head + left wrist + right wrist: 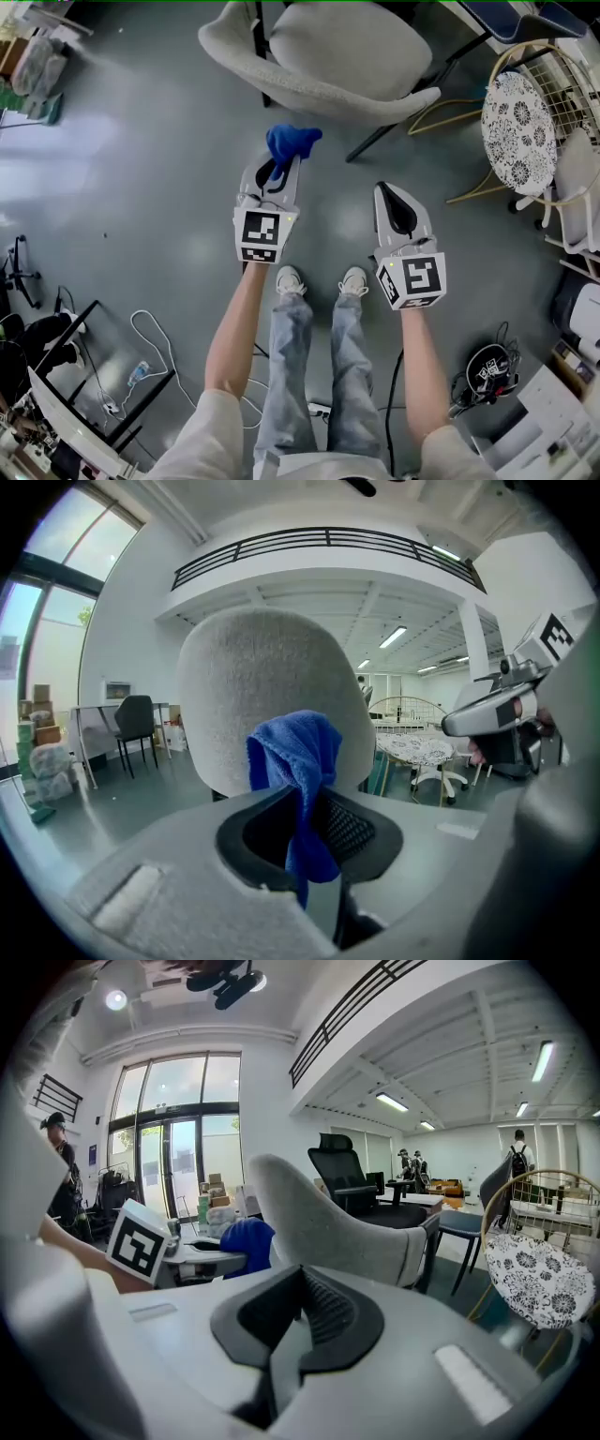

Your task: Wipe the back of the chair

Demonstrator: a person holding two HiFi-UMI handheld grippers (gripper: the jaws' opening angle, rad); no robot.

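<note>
A light grey upholstered chair (323,52) stands ahead of me, its curved back (272,691) turned my way. My left gripper (277,169) is shut on a blue cloth (291,142) that bunches above the jaws and hangs down between them (302,789). The cloth is a short way in front of the chair's back, not touching it. My right gripper (401,208) is shut with nothing in it, held to the right of the left one. In the right gripper view the chair (328,1222) shows side-on, with the cloth (246,1244) and left gripper (183,1260) beside it.
A round patterned table (517,131) with gold wire legs stands at the right, a white chair (574,187) next to it. Cables and a monitor (84,412) lie at lower left. A bag (489,370) rests on the floor at lower right. Grey floor (122,178) spreads left.
</note>
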